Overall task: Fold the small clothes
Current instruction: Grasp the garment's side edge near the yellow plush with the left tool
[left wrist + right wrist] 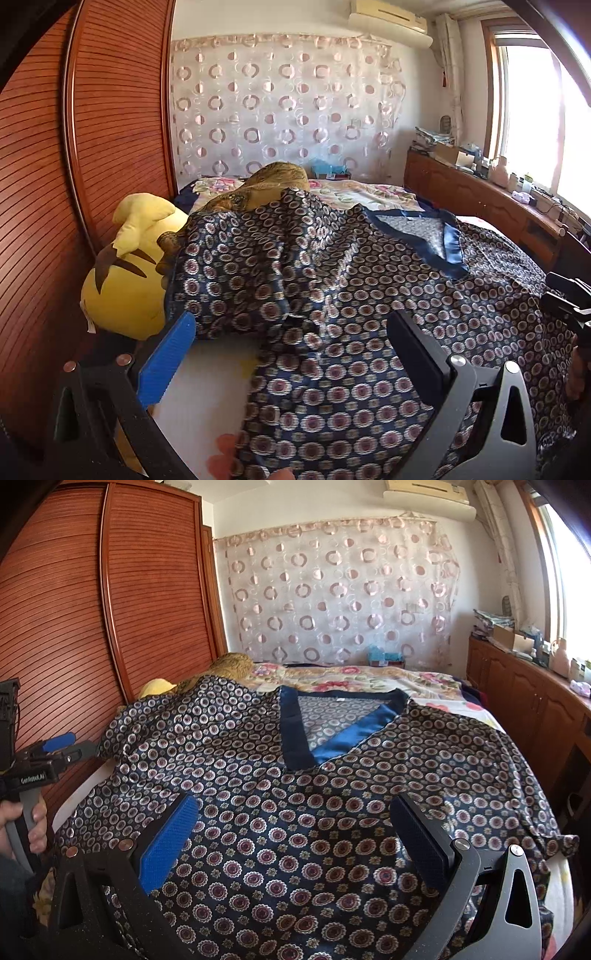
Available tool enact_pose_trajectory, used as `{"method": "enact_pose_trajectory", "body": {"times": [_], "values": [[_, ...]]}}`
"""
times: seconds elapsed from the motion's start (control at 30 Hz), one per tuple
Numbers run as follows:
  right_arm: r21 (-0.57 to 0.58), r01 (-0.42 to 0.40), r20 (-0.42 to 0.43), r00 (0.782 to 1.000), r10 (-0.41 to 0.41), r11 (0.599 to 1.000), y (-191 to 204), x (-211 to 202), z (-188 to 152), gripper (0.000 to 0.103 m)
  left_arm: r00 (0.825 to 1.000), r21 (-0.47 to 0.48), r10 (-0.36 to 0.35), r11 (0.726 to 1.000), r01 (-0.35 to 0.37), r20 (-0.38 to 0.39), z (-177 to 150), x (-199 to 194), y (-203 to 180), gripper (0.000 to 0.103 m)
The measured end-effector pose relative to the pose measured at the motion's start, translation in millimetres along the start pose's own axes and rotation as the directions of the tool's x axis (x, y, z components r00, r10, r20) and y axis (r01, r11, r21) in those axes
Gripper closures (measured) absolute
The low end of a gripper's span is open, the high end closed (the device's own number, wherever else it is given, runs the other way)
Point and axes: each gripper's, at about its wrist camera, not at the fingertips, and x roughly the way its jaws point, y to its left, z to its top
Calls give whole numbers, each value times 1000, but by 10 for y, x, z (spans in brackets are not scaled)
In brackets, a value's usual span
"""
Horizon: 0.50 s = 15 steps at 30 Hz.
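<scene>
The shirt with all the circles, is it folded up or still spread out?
Spread out. The shirt lies open across the bed, collar showing, one side draped over the yellow plush toy.

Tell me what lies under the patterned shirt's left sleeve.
The patterned shirt drapes its sleeve over a yellow plush toy, whose head sticks out. A brown cushion shows behind. The toy's far side is covered, as is the bed beneath.

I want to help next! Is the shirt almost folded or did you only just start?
Only just started. Done: the patterned shirt is laid out on the bed, collar facing up. In hand: nothing yet; the left gripper and right gripper are both over the cloth with jaws wide open. Left: everything. One sleeve is draped over the yellow plush toy, and no fold shows.
</scene>
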Motion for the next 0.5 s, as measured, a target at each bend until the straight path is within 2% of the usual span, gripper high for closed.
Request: {"method": "enact_pose_trajectory", "body": {"times": [0.23, 0.37, 0.5], "values": [[-35, -40, -69, 997, 37, 999, 88, 175, -37, 0, 998, -22, 15, 1000, -17, -61, -6, 194, 448, 0], [-65, -50, -69, 997, 45, 997, 126, 206, 15, 0, 995, -71, 3, 997, -11, -98, -2, 327, 712, 10], [-88, -60, -72, 996, 54, 994, 197, 223, 53, 0, 992, -98, -27, 995, 15, -127, 34, 482, 847, 28]]}}
